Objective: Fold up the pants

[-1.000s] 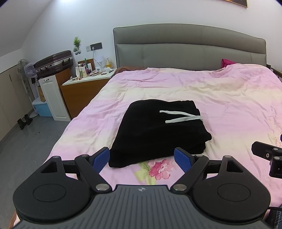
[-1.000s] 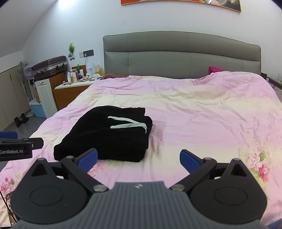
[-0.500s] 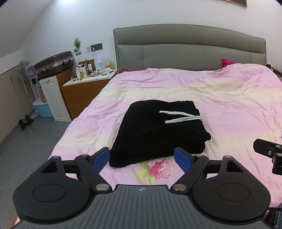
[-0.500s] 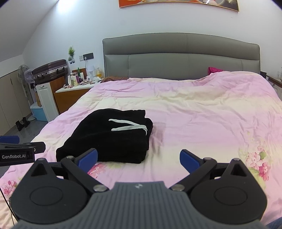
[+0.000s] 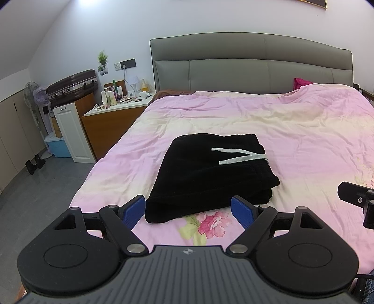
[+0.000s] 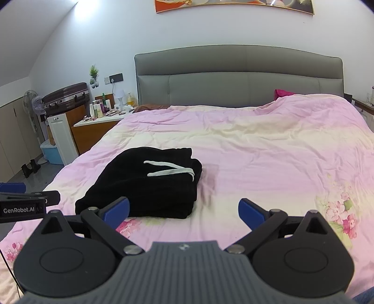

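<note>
Black plush pants [image 5: 205, 177] lie folded rectangular on crumpled pink bedspread [image 5: 292, 131].

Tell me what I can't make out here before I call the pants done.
- Pants: the underside and inner layers are hidden by the top fold in both views, so the neatness of the stack cannot be judged.
- Bottles on the nightstand: too small to read in either view.
- Wall picture: cut off by the top edge in the right wrist view.
- Right claw: only a black part shows at the left wrist view's right edge.
</note>
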Demonstrator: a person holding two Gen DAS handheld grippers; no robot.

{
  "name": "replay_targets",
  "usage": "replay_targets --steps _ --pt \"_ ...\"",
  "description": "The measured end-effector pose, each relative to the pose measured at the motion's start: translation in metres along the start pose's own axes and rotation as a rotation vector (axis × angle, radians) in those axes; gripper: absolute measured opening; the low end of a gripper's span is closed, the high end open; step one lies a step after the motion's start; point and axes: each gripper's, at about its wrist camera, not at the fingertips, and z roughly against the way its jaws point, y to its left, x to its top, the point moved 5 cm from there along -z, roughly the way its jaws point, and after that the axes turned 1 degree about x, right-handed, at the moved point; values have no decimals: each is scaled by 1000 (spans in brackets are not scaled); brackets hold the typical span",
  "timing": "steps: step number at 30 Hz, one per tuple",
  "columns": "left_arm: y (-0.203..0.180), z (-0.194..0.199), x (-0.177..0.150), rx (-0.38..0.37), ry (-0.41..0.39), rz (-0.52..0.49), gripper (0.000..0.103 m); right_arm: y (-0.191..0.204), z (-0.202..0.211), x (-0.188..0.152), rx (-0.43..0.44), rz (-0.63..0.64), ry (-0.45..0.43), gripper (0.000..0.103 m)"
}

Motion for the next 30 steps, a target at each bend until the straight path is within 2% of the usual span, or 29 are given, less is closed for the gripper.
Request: replay_targets --steps 30 --pt "4 6 8 15 -25 -27 97 -5 7 0 18 -28 -9 96"
